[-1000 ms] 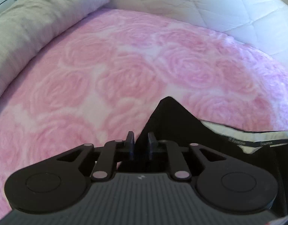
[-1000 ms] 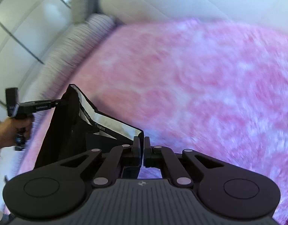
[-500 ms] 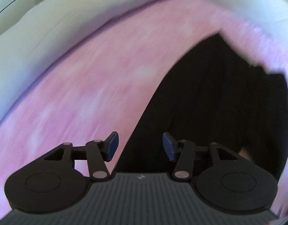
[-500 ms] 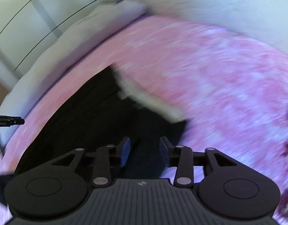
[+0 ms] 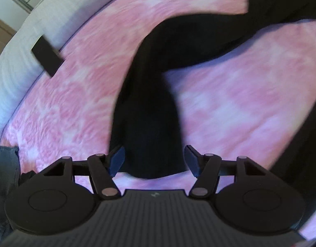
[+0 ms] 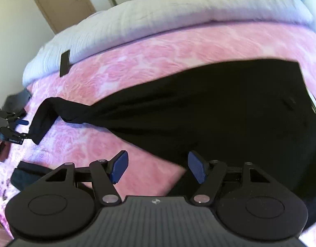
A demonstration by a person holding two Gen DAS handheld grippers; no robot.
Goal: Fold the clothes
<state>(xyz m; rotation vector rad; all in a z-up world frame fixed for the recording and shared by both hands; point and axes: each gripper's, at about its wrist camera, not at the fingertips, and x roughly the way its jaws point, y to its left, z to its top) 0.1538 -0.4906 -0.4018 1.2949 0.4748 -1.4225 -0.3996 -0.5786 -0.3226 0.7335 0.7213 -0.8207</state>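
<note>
Pink blanket (image 6: 158, 47) w/ rose pattern covers the bed, fills most of both views. Grey-white duvet (image 6: 178, 12) bunched along the far edge of the pink, ribbed texture, also seen at left in the left wrist view. Small flat black rectangular thing (image 6: 64, 62) lies half on the duvet, half on the blanket; can't tell what it is. Brown wooden door (image 6: 61, 2) w/ handle behind the bed, cream wall next to it, pale wardrobe panels at top. Grey denim-like fabric (image 5: 5, 160) at the bed's left edge. Dark teal cloth (image 6: 24, 175) on the blanket, lower left in the right wrist view.
</note>
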